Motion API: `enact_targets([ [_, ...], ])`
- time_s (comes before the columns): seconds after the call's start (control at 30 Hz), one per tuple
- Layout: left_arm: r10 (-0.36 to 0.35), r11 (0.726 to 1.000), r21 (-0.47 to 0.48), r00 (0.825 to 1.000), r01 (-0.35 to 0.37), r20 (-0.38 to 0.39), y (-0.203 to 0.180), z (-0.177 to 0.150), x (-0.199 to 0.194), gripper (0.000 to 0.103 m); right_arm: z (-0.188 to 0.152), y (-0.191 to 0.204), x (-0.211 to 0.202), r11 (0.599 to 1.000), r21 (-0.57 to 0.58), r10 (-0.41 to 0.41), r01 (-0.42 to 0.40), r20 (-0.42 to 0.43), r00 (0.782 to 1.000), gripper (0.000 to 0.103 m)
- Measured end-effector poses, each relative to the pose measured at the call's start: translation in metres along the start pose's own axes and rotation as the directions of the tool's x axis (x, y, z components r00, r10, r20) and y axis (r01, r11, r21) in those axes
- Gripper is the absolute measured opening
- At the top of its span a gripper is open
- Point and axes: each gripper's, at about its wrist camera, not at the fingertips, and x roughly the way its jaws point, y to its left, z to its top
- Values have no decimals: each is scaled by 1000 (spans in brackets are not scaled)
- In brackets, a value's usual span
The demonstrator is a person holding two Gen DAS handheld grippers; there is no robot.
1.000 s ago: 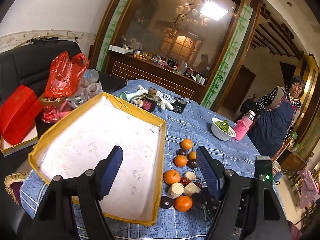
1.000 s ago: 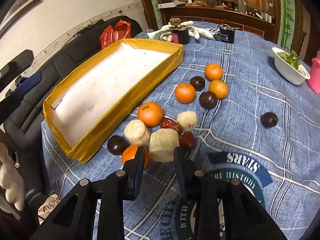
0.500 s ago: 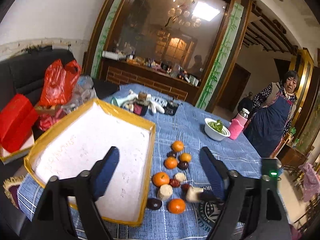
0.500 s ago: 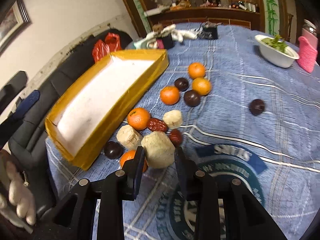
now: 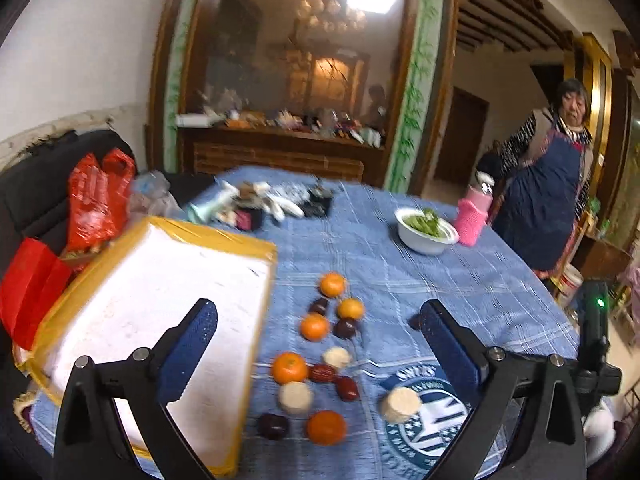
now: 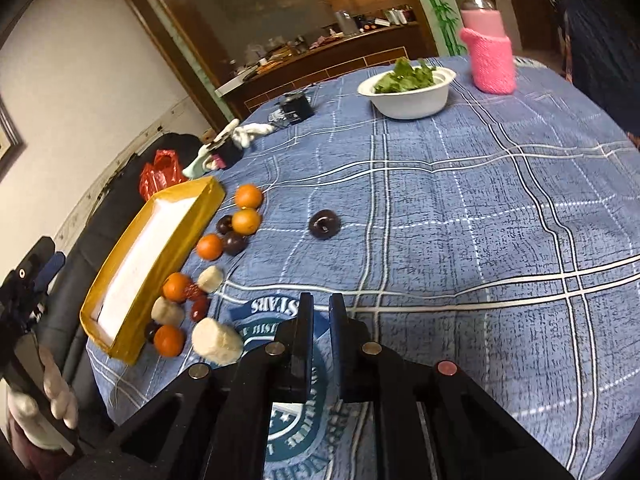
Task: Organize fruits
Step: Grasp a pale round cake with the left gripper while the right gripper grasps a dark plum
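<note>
Several oranges (image 5: 289,367), dark plums (image 5: 345,328), red dates (image 5: 323,373) and pale peeled pieces (image 5: 296,397) lie on the blue cloth beside a yellow-rimmed white tray (image 5: 248,240). A larger pale piece (image 5: 401,404) lies apart on the cloth's emblem; it also shows in the right wrist view (image 6: 216,341). My left gripper (image 5: 316,344) is open and empty, high above the fruit. My right gripper (image 6: 318,312) is shut and empty, to the right of the pale piece. One plum (image 6: 324,224) lies alone.
A white bowl of greens (image 6: 408,94) and a pink-sleeved bottle (image 6: 490,54) stand at the far side. Gloves and small boxes (image 5: 276,204) lie behind the tray. Red bags (image 5: 96,200) sit on a black sofa at left. A woman (image 5: 548,184) stands at right.
My right gripper let go of the large pale piece, shut, and swung right. The piece now lies on the emblem. My left gripper rose and drew back.
</note>
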Motion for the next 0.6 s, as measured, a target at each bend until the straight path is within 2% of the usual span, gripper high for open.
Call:
enact_targets([
  [0.1, -51, 999, 15, 996, 53, -76, -17, -5, 17, 101, 17, -2, 15, 1000, 3, 29, -29, -11, 1000, 10],
  [0.13, -63, 997, 46, 993, 68, -98, -27, -11, 22, 101, 25, 2, 24, 999, -7, 32, -32, -15, 999, 10],
  [0.23, -81, 987, 126, 988, 98, -135, -45, -30, 29, 99, 42, 8, 50, 998, -55, -2, 0, -33, 999, 15],
  [0.27, -90, 984, 141, 985, 111, -150, -48, -36, 31, 95, 47, 9, 58, 998, -68, -16, 13, -42, 999, 16],
  [0.37, -128, 972, 163, 967, 166, -222, -53, -52, 41, 85, 56, 8, 84, 996, -86, -37, 31, -72, 997, 16],
  [0.43, -140, 968, 170, 957, 186, -254, -54, -58, 50, 85, 59, 8, 94, 994, -99, -51, 43, -73, 996, 17],
  [0.5, -147, 962, 185, 952, 201, -269, -58, -63, 57, 85, 61, 9, 95, 993, -110, -59, 53, -56, 997, 28],
  [0.57, -144, 956, 210, 949, 207, -280, -64, -68, 63, 85, 64, 9, 97, 994, -101, -51, 45, -58, 997, 44],
  [0.6, -140, 953, 220, 949, 206, -283, -67, -69, 66, 85, 64, 9, 99, 994, -101, -54, 48, -60, 997, 47],
])
